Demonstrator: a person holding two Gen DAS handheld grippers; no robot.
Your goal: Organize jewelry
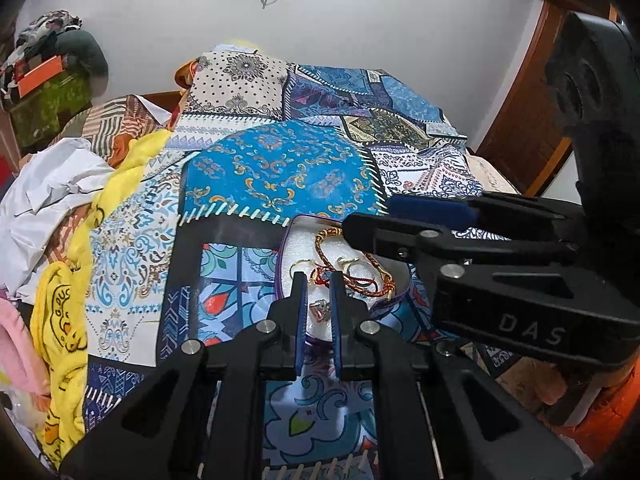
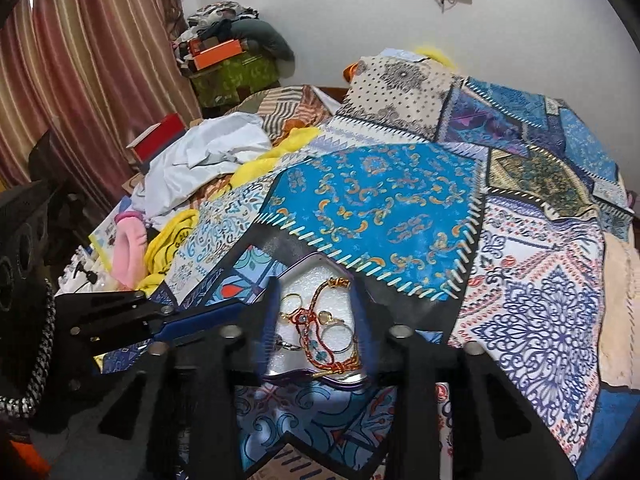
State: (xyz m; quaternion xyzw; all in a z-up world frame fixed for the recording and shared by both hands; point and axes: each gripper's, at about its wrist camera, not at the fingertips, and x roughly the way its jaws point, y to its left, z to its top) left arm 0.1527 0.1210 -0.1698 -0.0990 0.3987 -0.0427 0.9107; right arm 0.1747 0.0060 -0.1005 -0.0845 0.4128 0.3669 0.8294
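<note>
A purple-rimmed tin (image 1: 282,258) lined with white foam lies on the patterned bedspread (image 1: 276,168). In it lie a braided red-and-gold bracelet (image 1: 320,242), gold rings (image 1: 352,266) and a stone ring (image 1: 320,309). My left gripper (image 1: 318,280) hovers over the tin's near edge, its fingers narrowly apart around the stone ring, not clearly gripping it. My right gripper (image 2: 316,284) is open, its fingers straddling the tin (image 2: 296,274) with the bracelet (image 2: 320,316) and rings (image 2: 338,334) between them. It also reaches in from the right in the left wrist view (image 1: 360,224).
Crumpled white cloth (image 1: 52,188), yellow cloth (image 1: 64,320) and pink cloth (image 1: 20,348) lie along the bed's left side. A pile of boxes and clothes (image 2: 228,56) stands by the striped curtain (image 2: 92,60). A wooden door frame (image 1: 520,92) is at the right.
</note>
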